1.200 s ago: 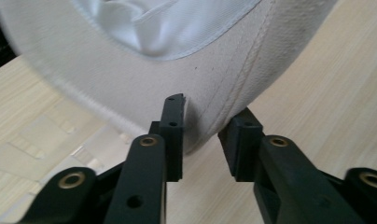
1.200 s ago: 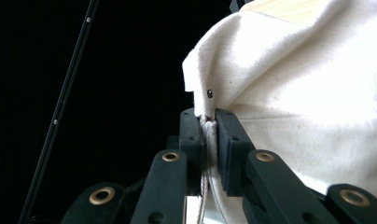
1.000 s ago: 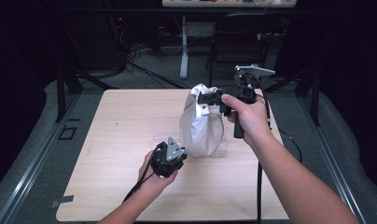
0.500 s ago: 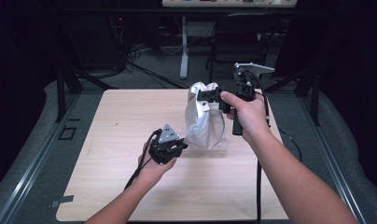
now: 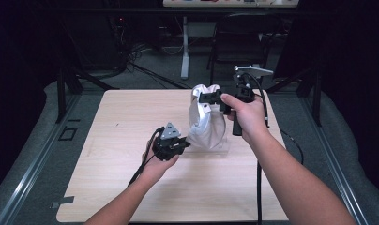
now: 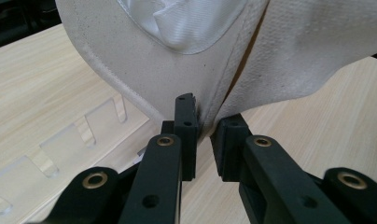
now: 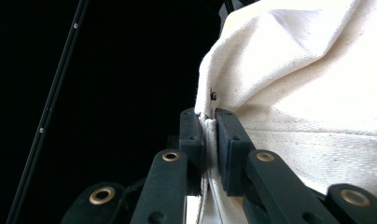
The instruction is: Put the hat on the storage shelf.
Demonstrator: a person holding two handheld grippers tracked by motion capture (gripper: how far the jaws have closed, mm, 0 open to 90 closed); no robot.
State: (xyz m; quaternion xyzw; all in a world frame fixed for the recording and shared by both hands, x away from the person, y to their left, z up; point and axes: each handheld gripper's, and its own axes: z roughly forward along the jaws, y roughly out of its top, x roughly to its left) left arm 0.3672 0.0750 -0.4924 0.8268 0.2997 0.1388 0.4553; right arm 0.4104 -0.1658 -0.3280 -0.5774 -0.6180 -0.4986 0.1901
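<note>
The left gripper (image 5: 174, 143) has come up to the white bag's (image 5: 207, 126) near-left edge — fingers slightly apart around a seam; the right gripper (image 5: 211, 98) clamps its top.

Two black handheld grippers, left gripper (image 5: 171, 145) with grey three-cornered plate on top, right gripper (image 5: 211, 97) with the same grey plate, black jaws with brass-coloured rivets and small screws, black cables trailing, forearms bare, no sleeves
</note>
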